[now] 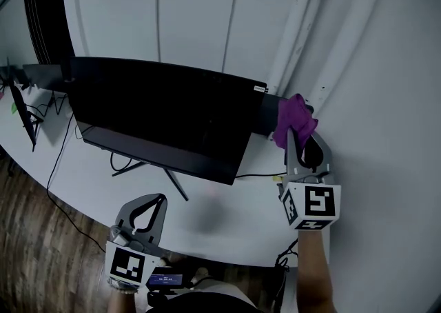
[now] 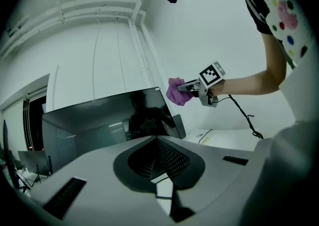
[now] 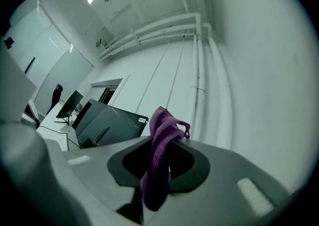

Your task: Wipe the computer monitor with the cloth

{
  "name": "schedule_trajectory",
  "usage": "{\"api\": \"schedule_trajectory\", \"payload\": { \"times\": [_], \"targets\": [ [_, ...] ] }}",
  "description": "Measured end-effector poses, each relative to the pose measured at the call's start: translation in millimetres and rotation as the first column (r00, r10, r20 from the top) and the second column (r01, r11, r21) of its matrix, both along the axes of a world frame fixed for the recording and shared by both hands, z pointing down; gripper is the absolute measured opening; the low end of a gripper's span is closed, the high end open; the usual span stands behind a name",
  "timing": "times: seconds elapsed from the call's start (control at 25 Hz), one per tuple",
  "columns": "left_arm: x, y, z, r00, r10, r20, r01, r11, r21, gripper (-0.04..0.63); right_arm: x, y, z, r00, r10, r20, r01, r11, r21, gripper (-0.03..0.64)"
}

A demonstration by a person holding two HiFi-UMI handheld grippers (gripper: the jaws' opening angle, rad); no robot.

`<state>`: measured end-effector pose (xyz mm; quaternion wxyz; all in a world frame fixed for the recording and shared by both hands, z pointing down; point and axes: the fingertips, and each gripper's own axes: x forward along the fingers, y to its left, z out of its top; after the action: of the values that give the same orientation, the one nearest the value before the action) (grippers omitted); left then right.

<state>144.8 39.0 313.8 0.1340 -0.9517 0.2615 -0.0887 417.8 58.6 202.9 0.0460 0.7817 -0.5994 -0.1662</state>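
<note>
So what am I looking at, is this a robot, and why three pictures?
No robot: a person holds a two-jaw gripper in each hand. One picture comes from a camera on the person's head, looking down; the other two from cameras riding on the grippers. On the white table stands a dark monitor with a cable beside it. The right gripper is shut on a purple cloth, held near the monitor's upper right corner. The left gripper, jaws together and empty, hangs over the table's near edge.

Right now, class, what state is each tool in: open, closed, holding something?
Left tool: closed, empty.
Right tool: closed on the purple cloth.
</note>
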Motion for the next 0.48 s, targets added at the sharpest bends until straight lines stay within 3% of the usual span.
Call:
{"api": "schedule_trajectory", "payload": {
  "times": [0.48],
  "targets": [
    [-5.7,-28.1,4.4,1.0,-0.016,-0.008,0.016,1.0,0.004,0.005,-1.0,-51.2,-25.1,0.998,-0.017,-0.054,0.018,1.0,0.021,0.08]
  ]
}}
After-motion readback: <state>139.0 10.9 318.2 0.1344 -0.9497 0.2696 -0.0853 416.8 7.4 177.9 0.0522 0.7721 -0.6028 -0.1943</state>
